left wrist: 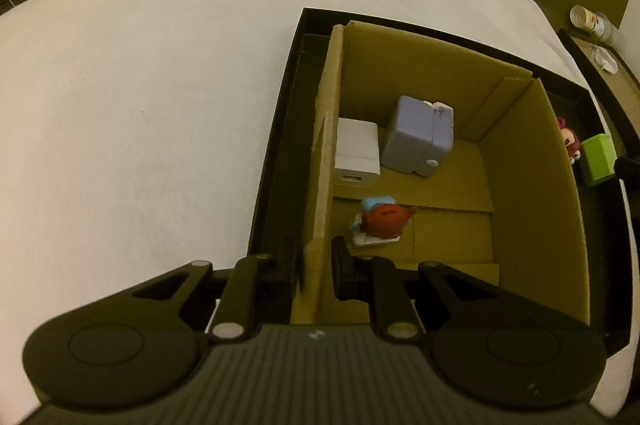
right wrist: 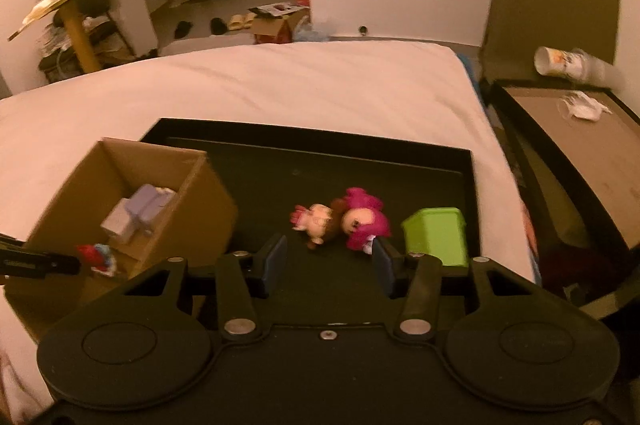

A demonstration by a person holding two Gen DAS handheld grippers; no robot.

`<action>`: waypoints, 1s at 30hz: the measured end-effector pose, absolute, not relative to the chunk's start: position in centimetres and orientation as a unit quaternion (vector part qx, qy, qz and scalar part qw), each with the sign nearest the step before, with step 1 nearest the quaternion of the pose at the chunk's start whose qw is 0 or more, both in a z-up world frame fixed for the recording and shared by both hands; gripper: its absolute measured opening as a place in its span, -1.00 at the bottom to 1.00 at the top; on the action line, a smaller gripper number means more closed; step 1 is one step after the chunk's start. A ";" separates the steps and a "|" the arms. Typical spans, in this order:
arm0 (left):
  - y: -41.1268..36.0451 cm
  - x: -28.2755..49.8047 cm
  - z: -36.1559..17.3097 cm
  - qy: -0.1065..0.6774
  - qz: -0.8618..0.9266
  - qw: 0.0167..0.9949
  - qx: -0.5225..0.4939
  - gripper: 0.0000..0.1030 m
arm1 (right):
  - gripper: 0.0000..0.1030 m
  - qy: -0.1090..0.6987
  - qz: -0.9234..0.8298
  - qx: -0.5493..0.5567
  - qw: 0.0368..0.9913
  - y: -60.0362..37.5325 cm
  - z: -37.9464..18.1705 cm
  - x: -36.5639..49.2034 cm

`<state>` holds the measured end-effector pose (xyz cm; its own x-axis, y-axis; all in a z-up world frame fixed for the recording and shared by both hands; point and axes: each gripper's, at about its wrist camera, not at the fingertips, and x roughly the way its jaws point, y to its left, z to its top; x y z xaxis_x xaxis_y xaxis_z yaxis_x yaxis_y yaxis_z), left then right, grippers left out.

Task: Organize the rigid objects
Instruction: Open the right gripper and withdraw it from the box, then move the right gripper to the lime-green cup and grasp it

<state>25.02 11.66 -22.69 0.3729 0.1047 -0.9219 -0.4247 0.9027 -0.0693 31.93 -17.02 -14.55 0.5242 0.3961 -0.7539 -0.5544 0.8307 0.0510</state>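
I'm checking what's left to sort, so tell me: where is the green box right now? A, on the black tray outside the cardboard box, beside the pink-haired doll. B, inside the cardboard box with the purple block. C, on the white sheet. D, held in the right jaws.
A: the green box stands on the black tray next to the pink-haired doll, outside the cardboard box.

On the white bed point(right wrist: 280, 85), a shallow black tray point(right wrist: 470, 185). In its left part, an open cardboard box point(right wrist: 208, 201) holding a lilac blocky case point(left wrist: 416, 133); right of it, a pink-haired doll point(right wrist: 360, 221), then a green plastic cube point(right wrist: 438, 235).
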 end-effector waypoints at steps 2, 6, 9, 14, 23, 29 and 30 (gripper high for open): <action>11.6 25.1 -22.8 0.537 0.164 0.814 -0.146 -0.71 | -0.07 0.406 0.267 -0.096 0.869 -17.7 -14.9 32.4; 11.5 25.2 -22.8 0.538 0.167 0.813 -0.147 -0.72 | -0.07 0.411 0.253 -0.092 0.871 -18.8 -15.6 33.3; 11.4 25.3 -22.8 0.538 0.169 0.813 -0.145 -0.72 | -0.07 0.412 0.245 -0.081 0.874 -19.5 -15.8 34.2; 11.4 25.3 -22.9 0.537 0.171 0.812 -0.147 -0.72 | -0.07 0.421 0.231 -0.080 0.874 -20.1 -16.9 35.8; 11.5 25.3 -23.0 0.537 0.172 0.812 -0.151 -0.72 | -0.07 0.412 0.205 -0.122 0.880 -19.6 -18.9 37.2; 11.6 25.2 -23.0 0.537 0.171 0.811 -0.156 -0.72 | -0.01 0.407 0.207 -0.159 0.875 -17.9 -19.7 36.9; 11.6 25.2 -23.0 0.537 0.171 0.812 -0.155 -0.72 | 0.00 0.407 0.205 -0.166 0.875 -17.7 -19.9 36.9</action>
<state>25.24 11.61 -23.05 0.3655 0.1108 -0.9242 -0.4440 0.8934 -0.0684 36.91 -17.66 -19.90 0.5850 0.2229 -0.7798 -0.4934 0.8609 -0.1241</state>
